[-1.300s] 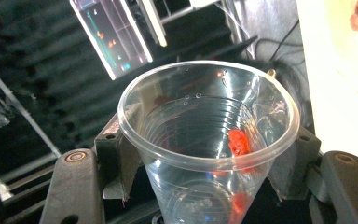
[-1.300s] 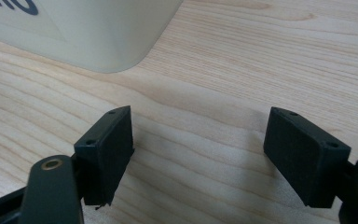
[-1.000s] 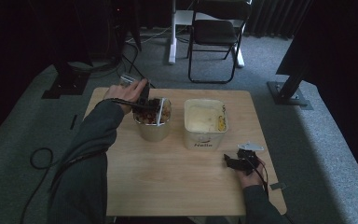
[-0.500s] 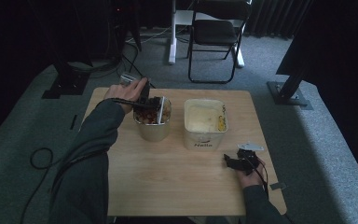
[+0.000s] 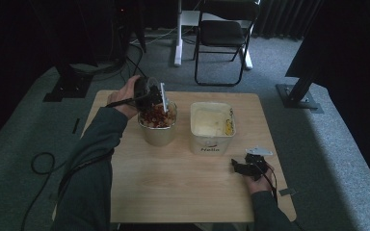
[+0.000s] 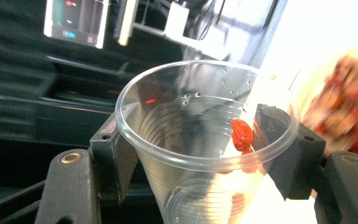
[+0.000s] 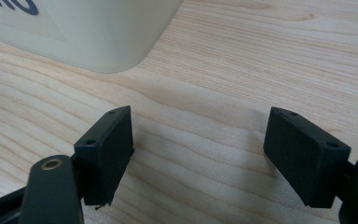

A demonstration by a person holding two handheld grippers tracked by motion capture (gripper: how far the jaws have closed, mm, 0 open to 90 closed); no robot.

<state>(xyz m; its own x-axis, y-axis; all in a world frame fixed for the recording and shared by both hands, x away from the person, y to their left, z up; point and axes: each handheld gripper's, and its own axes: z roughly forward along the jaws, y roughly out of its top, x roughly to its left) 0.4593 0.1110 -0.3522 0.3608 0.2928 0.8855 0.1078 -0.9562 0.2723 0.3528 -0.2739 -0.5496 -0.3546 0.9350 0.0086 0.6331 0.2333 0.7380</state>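
the clear ribbed plastic cup is clamped sideways in the left gripper, whose jaws have just been easing apart, above the round beige tub of red pieces so its contents fall in. one red piece is left stuck inside. the right gripper is rested on the wooden table, jaws apart and empty, out of the way.

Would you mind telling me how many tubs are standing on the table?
2: the tub of red pieces on the left below the tilted clear cup, and the cream tub right of it.
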